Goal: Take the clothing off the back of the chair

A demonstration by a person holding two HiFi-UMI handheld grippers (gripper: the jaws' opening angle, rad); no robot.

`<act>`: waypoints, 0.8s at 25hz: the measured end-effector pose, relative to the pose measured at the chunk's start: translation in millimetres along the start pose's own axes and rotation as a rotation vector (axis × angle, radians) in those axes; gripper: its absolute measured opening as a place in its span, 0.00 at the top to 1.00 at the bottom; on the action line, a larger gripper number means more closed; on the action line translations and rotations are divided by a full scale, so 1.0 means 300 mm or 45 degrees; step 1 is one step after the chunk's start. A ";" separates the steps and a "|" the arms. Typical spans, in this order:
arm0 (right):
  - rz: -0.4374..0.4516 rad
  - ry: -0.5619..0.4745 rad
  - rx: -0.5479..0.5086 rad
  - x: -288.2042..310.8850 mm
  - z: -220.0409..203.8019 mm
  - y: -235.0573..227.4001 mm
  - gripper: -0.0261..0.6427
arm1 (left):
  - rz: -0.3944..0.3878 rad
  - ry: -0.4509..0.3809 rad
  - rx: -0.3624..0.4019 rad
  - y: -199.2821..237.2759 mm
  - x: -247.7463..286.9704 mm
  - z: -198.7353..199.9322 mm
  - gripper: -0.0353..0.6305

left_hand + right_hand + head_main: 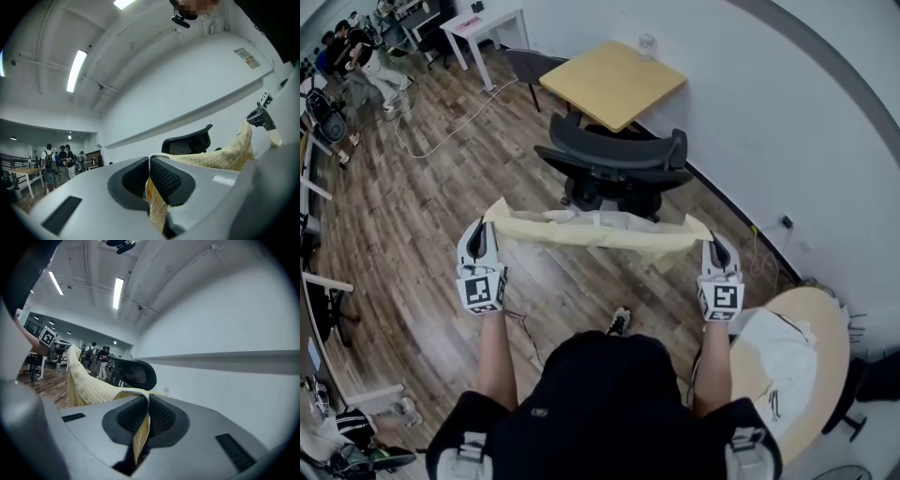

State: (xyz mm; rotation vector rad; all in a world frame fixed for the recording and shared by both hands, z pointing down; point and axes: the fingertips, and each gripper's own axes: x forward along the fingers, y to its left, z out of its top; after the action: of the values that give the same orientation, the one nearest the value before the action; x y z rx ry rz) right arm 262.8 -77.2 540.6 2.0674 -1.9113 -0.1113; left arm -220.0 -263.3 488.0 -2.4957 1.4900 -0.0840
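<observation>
Broadly, the wooden floor [422,187] fills the left of the head view and the white wall [787,112] curves down the right. The black chair [614,159] sits at upper centre, its back toward me, with a yellow square table [614,82] just behind it. A round table [830,314] carrying a white cloth [783,361] is at lower right. A few people [356,52] are far off in the upper left corner.

The pale yellow garment [600,230] is strung across the middle of the frame between my two hands, on my side of the chair. From my gripper views it looks lifted off the chair back. I cannot tell whether its drooping lower edge touches the seat or armrests.

My left gripper [486,230] is clamped on the garment's left end, and my right gripper [712,246] on its right end. In the left gripper view the pads [164,180] are pressed together with a thin fold of fabric hanging between them. The right gripper view shows the same pinch.

As I see it, the danger is how little cloth each jaw has. If I spread my hands any wider, the stretched fabric could slide out of one pinch. The garment would then swing from the other hand and trail on the floor. The sagging middle could also snag on the headrest or an armrest if I draw it away too low.
</observation>
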 end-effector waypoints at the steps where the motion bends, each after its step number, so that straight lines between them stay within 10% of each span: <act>1: -0.004 0.007 -0.001 -0.022 -0.001 0.015 0.96 | -0.008 0.000 -0.001 0.008 -0.017 0.001 0.94; 20: -0.078 0.086 0.033 -0.327 -0.034 0.316 0.96 | -0.112 0.030 -0.027 0.131 -0.315 -0.072 0.94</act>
State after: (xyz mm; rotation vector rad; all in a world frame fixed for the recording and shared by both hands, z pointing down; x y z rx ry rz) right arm 164.9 16.2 561.6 2.1198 -1.8193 -0.0304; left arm -303.0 -202.1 506.5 -2.5851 1.3967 -0.1133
